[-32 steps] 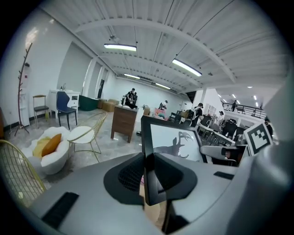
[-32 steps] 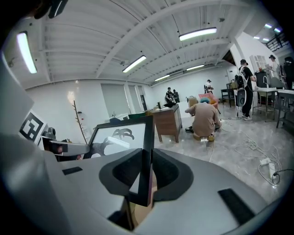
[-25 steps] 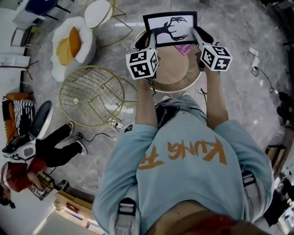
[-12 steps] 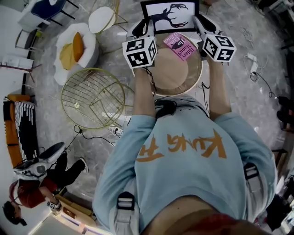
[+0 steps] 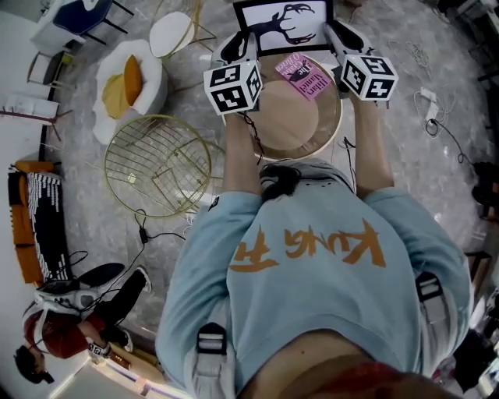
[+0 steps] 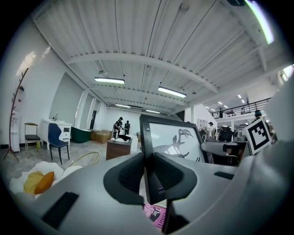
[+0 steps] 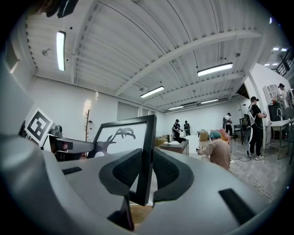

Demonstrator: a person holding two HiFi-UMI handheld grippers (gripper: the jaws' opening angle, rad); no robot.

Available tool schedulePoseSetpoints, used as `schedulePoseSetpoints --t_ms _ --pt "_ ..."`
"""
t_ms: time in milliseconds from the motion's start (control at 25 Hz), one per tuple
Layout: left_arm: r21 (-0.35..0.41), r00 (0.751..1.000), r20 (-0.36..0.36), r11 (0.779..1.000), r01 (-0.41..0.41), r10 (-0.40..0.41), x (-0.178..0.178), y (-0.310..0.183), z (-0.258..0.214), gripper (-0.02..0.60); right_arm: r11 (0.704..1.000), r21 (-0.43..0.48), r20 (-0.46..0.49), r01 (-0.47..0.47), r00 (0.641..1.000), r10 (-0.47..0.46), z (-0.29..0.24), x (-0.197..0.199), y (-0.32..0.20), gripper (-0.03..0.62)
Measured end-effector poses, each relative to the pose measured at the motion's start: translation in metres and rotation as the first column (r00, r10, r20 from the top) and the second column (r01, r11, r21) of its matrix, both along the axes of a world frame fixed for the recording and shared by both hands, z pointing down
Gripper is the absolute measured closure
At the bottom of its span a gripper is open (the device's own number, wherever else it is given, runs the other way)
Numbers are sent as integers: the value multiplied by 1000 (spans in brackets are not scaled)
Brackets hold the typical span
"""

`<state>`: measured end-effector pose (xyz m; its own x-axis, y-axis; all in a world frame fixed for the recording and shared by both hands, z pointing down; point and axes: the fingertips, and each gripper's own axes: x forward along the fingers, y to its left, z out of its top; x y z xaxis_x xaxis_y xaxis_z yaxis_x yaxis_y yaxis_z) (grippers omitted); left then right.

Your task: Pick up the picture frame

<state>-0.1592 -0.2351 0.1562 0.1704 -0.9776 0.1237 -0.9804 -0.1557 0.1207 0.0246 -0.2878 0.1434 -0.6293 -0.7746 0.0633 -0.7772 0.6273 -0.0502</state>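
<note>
Clamping with left gripper (image 5: 238,48) on the left border of picture frame (image 5: 282,19), narrowing jaws part-way and pressing both pads on the black moulding; doing the same with right gripper (image 5: 341,37) on the right border, holding nothing else

Holding frame upright between both grippers, deer-silhouette print facing the person, hanging clear above the far side of round worktop (image 5: 288,125), not resting on it

Having come up over the last second: earlier sitting lower against the worktop and hiding most of pink booklet (image 5: 306,75), now uncovering that booklet fully and leaving it flat on the wood

Barely shifting since the half-second-old picture, so seemingly settling at height

Reading this as the lift essentially done, pick-up looking achieved, both grips looking square, no obvious tilt

Judging next need as just keeping level with even pressure on both sides; risking a twist or slip if easing one side first, given thin edge-only contact

Ignoring gold wire table (image 5: 156,164), well apart to the left, not involved
</note>
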Motion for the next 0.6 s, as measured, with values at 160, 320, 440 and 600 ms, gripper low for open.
schedulePoseSetpoints --t_ms 160,320,440,600 --pt "-13 1000 -2 1000 4 -5 2 0 3 500 1000 -1 -7 6 1000 -6 2 2 1 520" --pt "-13 1000 -5 1000 3 -3 1 10 7 500 1000 4 -13 5 1000 -4 4 1 10 520" --pt "-14 1000 -4 1000 2 -2 4 9 9 500 1000 2 -15 4 1000 -4 6 4 10 520" --pt "-15 1000 -5 1000 0 0 7 8 9 500 1000 -5 -13 -2 1000 2 9 8 10 520"
